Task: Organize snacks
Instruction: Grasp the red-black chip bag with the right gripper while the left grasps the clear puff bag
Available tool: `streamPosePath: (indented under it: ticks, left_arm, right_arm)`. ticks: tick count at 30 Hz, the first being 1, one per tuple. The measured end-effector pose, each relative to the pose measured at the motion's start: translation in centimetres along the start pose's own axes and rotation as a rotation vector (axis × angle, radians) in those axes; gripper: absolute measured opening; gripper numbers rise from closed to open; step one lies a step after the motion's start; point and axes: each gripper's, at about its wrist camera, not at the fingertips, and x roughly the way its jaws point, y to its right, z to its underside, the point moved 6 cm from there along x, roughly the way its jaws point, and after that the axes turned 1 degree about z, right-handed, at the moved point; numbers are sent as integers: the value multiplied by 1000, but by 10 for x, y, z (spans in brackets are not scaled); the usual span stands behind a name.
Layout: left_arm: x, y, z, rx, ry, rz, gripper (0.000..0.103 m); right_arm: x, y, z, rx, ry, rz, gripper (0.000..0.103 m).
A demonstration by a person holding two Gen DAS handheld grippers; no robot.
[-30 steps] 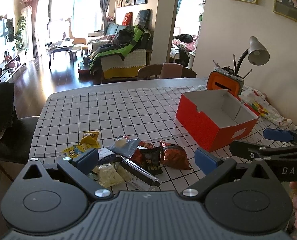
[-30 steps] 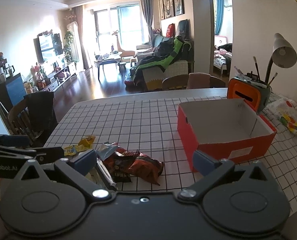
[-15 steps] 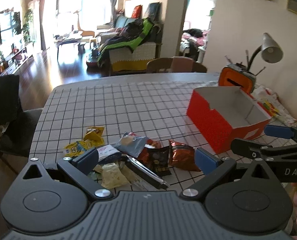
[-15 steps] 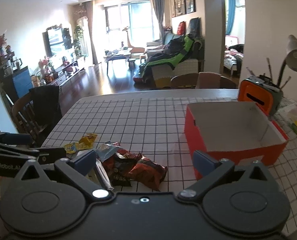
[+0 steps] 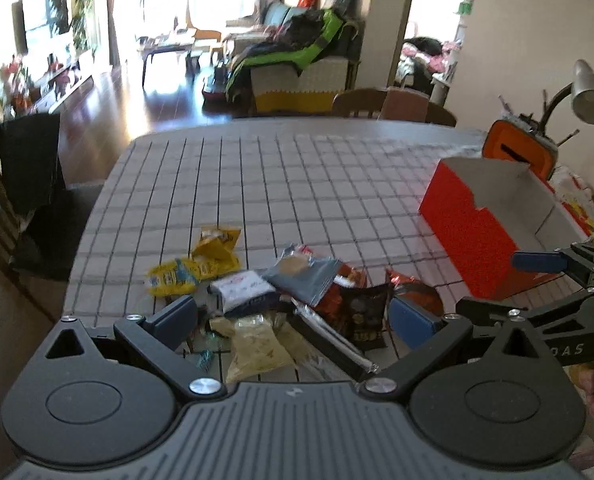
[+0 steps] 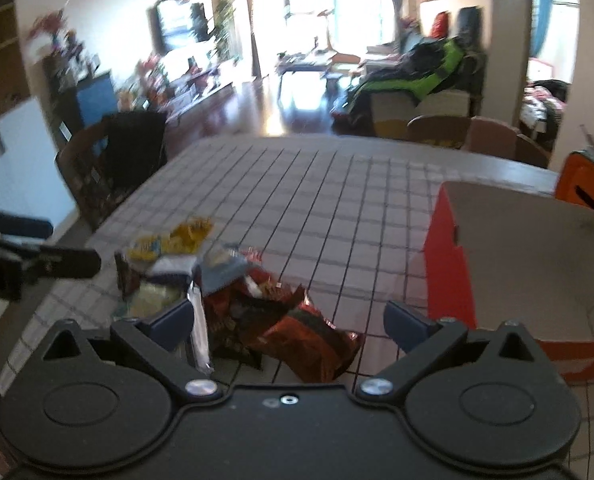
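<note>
Snacks (image 5: 297, 300) lie heaped on table beside red box (image 6: 497, 264)

Home, open-plan dining/living area; dining table (image 5: 281, 184) with grid-check cloth, wooden chairs (image 5: 393, 104) at its far edge; beyond the table a sofa (image 5: 301, 76) piled with clothes, coffee table (image 5: 169, 50), TV (image 5: 41, 16) on the left wall; desk lamp (image 5: 589, 92) at the table's right corner.
</note>
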Motion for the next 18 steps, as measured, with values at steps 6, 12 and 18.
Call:
streamPosePath:
  ticks: [6,12,18]
  left_arm:
    - [30,-5,8,-75,-77,-2,102]
    - [58,-17,17,-107,-108,-45,102]
    - [89,-29,27,-134,-178,-80,91]
  right_arm:
    - [32,3,7,-135,-77,-58,97]
    - [65,8,16,-297,-149,-74,97]
    - [97,8,26,-421,-220,-101,85]
